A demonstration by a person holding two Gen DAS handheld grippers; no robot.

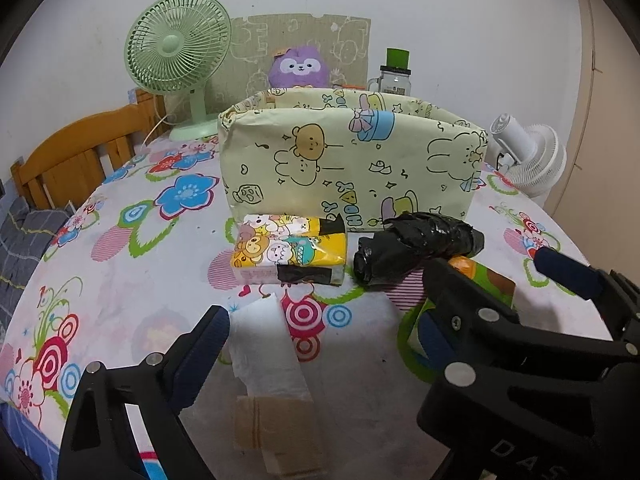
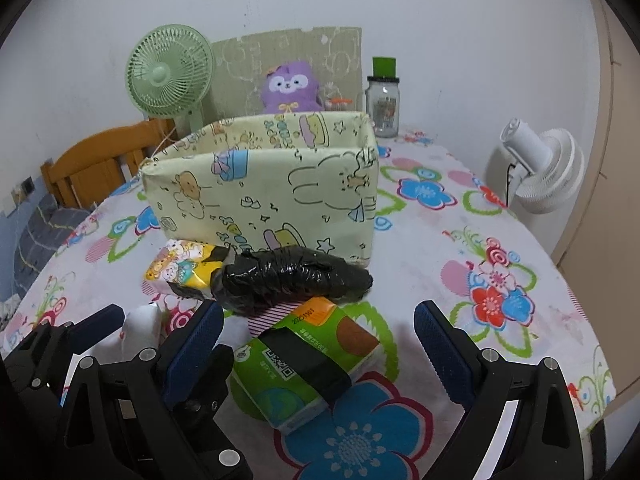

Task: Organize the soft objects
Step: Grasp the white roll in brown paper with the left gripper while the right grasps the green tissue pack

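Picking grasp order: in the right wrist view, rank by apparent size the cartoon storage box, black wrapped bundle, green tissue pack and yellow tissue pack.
1. Cartoon storage box, largest though farthest.
2-3. Black wrapped bundle and green tissue pack: similar; the green pack's nearness makes ranking unsure.
4. Yellow tissue pack, partly hidden behind the bundle.

crinkled glossy black plastic-wrapped bundle [image 2: 292, 280] | glossy green plastic tissue pack [image 2: 308, 364] | matt pale-green printed cloth box [image 2: 264, 188] | smooth floral tablecloth [image 2: 460, 280] | orange wooden bedframe [image 1: 76, 152]
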